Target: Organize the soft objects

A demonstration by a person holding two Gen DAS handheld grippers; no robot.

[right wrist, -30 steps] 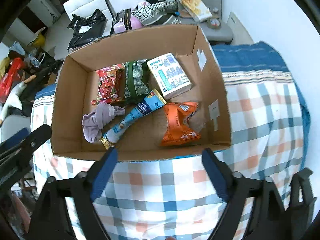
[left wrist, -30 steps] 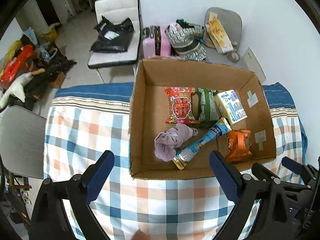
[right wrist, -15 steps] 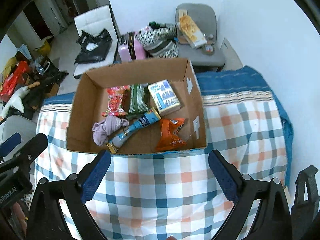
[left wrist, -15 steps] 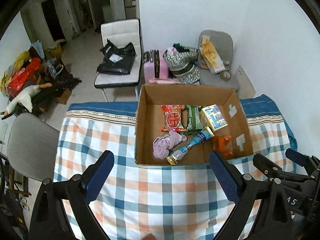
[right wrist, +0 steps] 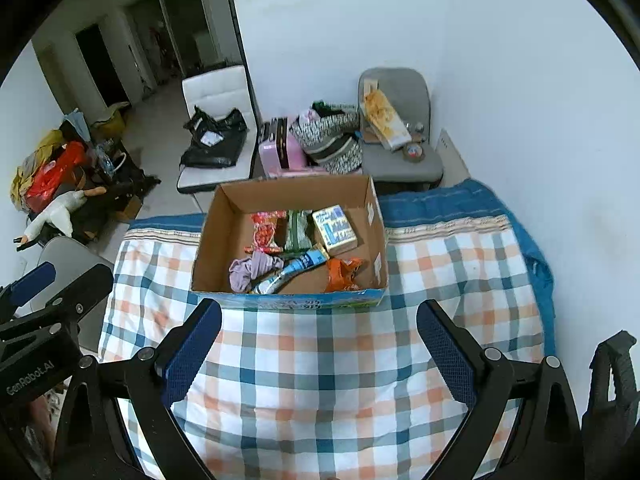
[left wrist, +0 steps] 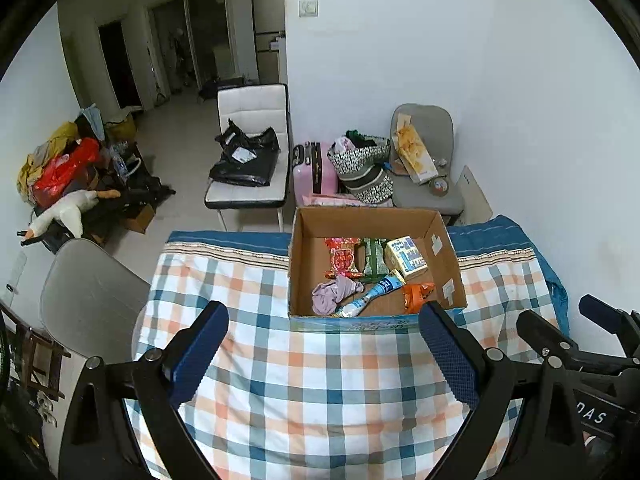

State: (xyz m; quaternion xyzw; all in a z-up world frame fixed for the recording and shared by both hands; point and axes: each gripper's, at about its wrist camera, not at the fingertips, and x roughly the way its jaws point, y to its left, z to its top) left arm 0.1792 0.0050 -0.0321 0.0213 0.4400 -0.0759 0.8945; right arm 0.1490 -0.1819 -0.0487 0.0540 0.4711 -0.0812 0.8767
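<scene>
A cardboard box (left wrist: 298, 264) (right wrist: 208, 248) stands at the far side of the checked tablecloth. Inside lie a lilac cloth (left wrist: 334, 298) (right wrist: 250, 270), a red snack bag (left wrist: 342, 260) (right wrist: 264, 234), a green bag (left wrist: 374, 260) (right wrist: 298, 230), a white and blue carton (left wrist: 406, 258) (right wrist: 335, 229), a blue tube pack (left wrist: 374, 294) (right wrist: 294, 270) and an orange bag (left wrist: 416, 296) (right wrist: 342, 274). My left gripper (left wrist: 324, 352) is open and empty, high above the near cloth. My right gripper (right wrist: 320, 348) is open and empty too, well short of the box.
The checked tablecloth (left wrist: 320, 380) (right wrist: 320, 380) covers the table. A grey chair (left wrist: 88, 300) stands at the table's left. Beyond the table are a white chair with a black bag (left wrist: 248, 160), a pink suitcase (left wrist: 314, 170) and a grey chair with bags (left wrist: 424, 160).
Both grippers have pulled back and up from the box, which now looks smaller and farther. The room beyond has come into view. Both stay open and empty.
</scene>
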